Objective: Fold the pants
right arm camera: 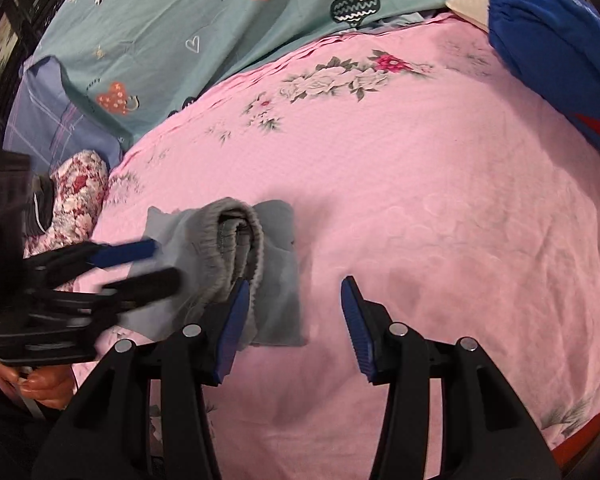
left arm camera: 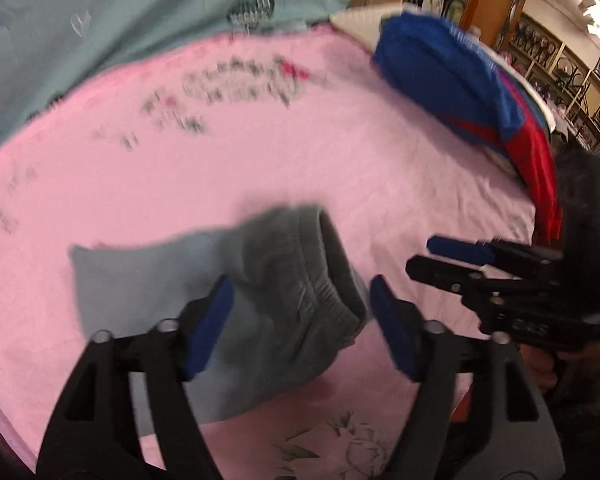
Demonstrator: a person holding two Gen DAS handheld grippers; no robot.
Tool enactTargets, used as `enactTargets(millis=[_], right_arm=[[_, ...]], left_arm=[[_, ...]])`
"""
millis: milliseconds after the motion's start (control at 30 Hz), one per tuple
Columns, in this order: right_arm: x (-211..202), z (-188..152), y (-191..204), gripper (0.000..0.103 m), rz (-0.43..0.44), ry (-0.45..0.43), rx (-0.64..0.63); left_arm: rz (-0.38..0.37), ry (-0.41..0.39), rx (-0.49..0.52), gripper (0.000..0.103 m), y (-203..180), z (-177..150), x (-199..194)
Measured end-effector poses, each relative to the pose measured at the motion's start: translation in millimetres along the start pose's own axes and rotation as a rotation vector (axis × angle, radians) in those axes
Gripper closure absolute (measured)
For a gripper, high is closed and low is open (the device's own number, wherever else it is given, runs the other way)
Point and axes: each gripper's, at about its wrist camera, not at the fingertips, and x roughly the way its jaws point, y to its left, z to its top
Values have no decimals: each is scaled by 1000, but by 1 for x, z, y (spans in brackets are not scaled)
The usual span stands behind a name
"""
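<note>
The grey pants lie folded into a small bundle on the pink flowered sheet, with the elastic waistband curled on top. My left gripper hangs open just over them, its blue pads wide apart on either side of the waistband and not pressing it. In the right wrist view the pants sit left of centre and the left gripper reaches in over their left part. My right gripper is open above bare sheet just right of the pants, holding nothing. It also shows at the right as the right gripper.
A blue and red garment lies on a white pillow at the far right of the bed. A teal quilt with hearts covers the far side. A floral cushion lies at the left edge. A person's hand grips the left handle.
</note>
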Motion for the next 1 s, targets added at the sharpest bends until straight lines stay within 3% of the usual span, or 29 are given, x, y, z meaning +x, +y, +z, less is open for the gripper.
enactTargets(millis=[67, 133, 200, 333, 433, 467, 533, 600, 667, 800, 867, 933, 1000], right_arm=[[-4, 2, 1, 53, 50, -7, 10], [1, 7, 9, 50, 106, -2, 1], [12, 11, 17, 32, 127, 21, -12], [48, 16, 41, 30, 110, 112, -66], [68, 14, 57, 30, 68, 148, -114], [73, 13, 62, 32, 55, 156, -138], [82, 12, 71, 53, 10, 172, -190], [86, 12, 74, 83, -26, 177, -221], [81, 17, 72, 91, -23, 168, -217], [51, 27, 57, 91, -15, 112, -140], [56, 24, 47, 91, -29, 148, -120], [77, 13, 32, 83, -67, 223, -79], [81, 9, 27, 72, -64, 236, -55]], left_arm=[[10, -55, -42, 21, 19, 2, -29], [79, -59, -107, 19, 46, -3, -44], [147, -25, -169, 19, 77, -15, -48], [234, 34, -303, 19, 117, -43, -53], [271, 47, -335, 19, 130, -60, -59], [280, 53, -338, 19, 132, -63, -59], [292, 69, -341, 19, 137, -70, -58], [291, 77, -350, 19, 141, -73, -57], [287, 82, -352, 19, 143, -74, -57], [274, 80, -339, 19, 144, -72, -55], [258, 84, -337, 19, 143, -71, -51], [244, 104, -328, 19, 141, -72, -41], [242, 130, -310, 19, 137, -73, -30]])
